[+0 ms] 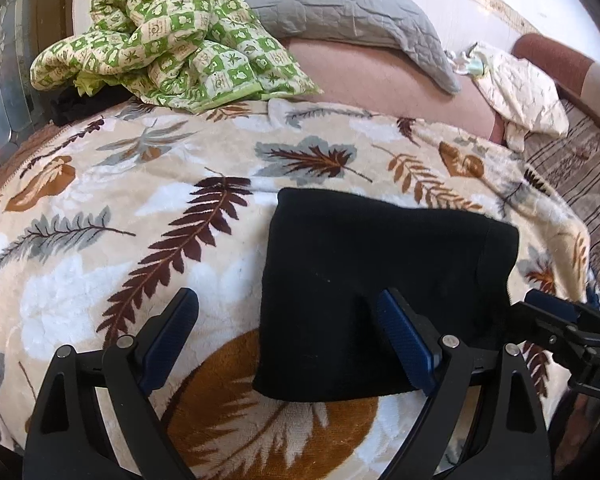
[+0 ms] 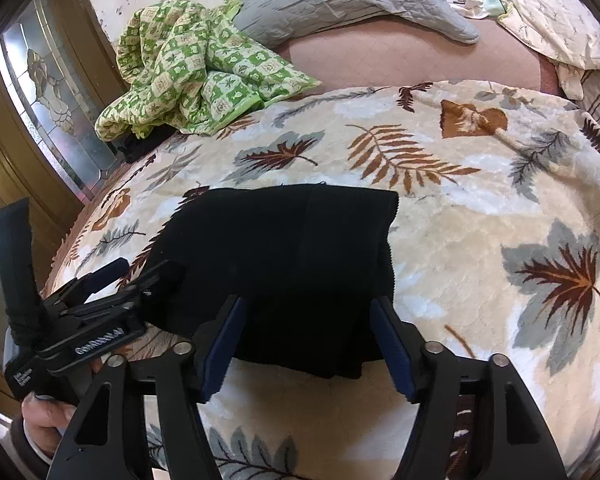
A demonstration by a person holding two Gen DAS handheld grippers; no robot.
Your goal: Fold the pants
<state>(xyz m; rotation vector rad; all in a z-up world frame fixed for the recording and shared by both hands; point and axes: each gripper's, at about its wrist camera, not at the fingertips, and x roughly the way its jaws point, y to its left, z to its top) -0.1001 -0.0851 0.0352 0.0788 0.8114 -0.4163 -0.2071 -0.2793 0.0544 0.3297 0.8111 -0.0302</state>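
The black pants [image 1: 380,280] lie folded into a compact rectangle on the leaf-patterned blanket [image 1: 140,220]; they also show in the right wrist view [image 2: 284,264]. My left gripper [image 1: 288,304] is open, its right finger over the pants' near edge, its left finger over the blanket. My right gripper [image 2: 306,316] is open above the pants' near edge, holding nothing. The right gripper shows at the right edge of the left wrist view [image 1: 560,320]. The left gripper shows at the left of the right wrist view [image 2: 140,276].
A green checked quilt [image 1: 160,40] and a grey pillow [image 1: 340,4] lie at the back of the bed. A cream cloth [image 1: 524,88] lies at the far right. A glass-panelled wooden door [image 2: 48,100] stands to the left of the bed.
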